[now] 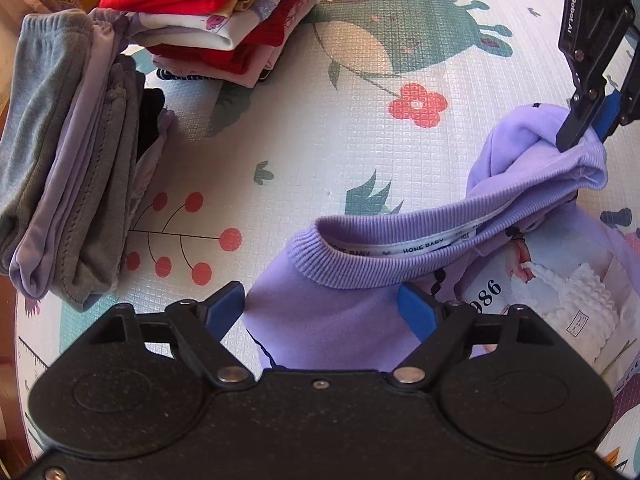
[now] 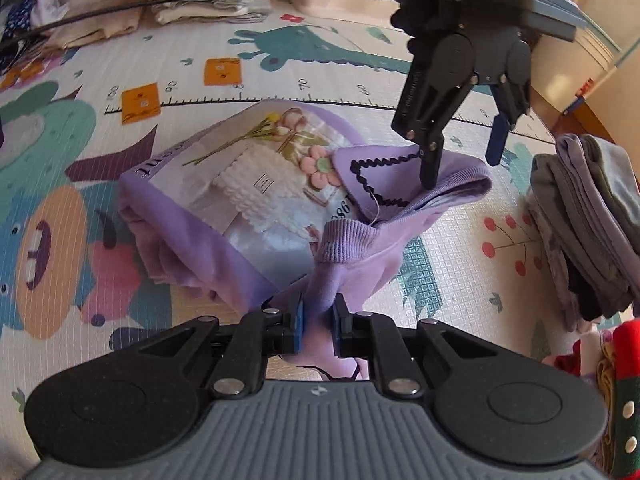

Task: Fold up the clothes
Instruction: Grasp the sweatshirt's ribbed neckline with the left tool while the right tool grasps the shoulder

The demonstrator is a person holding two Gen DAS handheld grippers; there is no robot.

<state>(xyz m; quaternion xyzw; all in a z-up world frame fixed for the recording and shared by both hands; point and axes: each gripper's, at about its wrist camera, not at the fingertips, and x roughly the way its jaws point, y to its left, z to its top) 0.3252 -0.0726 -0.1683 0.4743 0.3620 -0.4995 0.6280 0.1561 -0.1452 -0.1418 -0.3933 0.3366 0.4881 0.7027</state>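
Note:
A purple sweatshirt (image 2: 192,236) with a printed picture on its front lies partly folded on the play mat. In the left wrist view its ribbed collar (image 1: 360,256) is raised just ahead of my left gripper (image 1: 320,312), which is open with the purple cloth lying between its fingers. My right gripper (image 2: 318,320) is shut on a bunched purple part of the sweatshirt. In the left wrist view the right gripper (image 1: 582,128) pinches the cloth at upper right. In the right wrist view the left gripper (image 2: 460,164) hovers open over the collar.
A stack of grey and lilac folded clothes (image 1: 68,184) lies at the left, and a red and white folded pile (image 1: 216,20) behind it. The patterned play mat (image 1: 320,140) lies under everything. More folded piles (image 2: 208,4) and a black cable (image 2: 120,4) lie at the mat's far edge.

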